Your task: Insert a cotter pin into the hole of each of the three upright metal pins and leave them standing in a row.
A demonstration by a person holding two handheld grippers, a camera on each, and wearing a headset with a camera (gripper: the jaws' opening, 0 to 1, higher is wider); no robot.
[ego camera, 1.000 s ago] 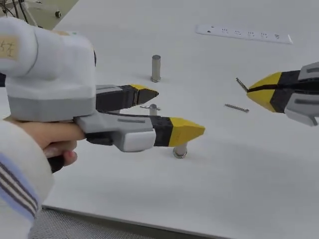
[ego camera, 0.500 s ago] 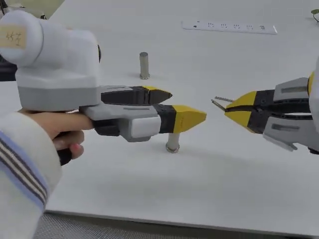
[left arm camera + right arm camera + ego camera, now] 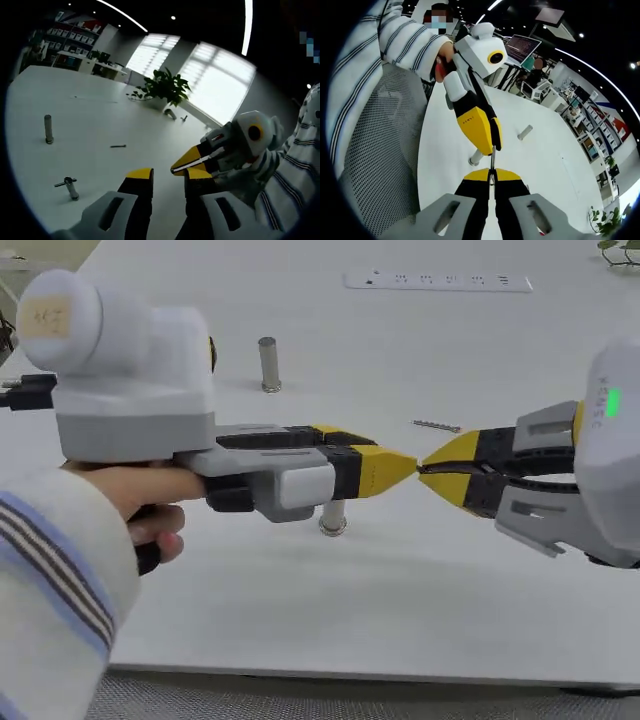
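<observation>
The right gripper (image 3: 491, 173) has its yellow-tipped jaws pressed together on a thin dark metal cotter pin (image 3: 492, 159). The pin sticks straight out from the tips and reaches the yellow nose of the left gripper (image 3: 492, 145), whose jaws stand a little apart. In the head view the two grippers meet tip to tip above the white workbench (image 3: 400, 600), just over a short upright silver metal pin (image 3: 333, 519). A second upright pin (image 3: 268, 364) stands well behind. A loose cotter pin (image 3: 436, 425) lies flat near the right gripper. A third upright pin (image 3: 70, 186) carries a cotter pin through its head.
</observation>
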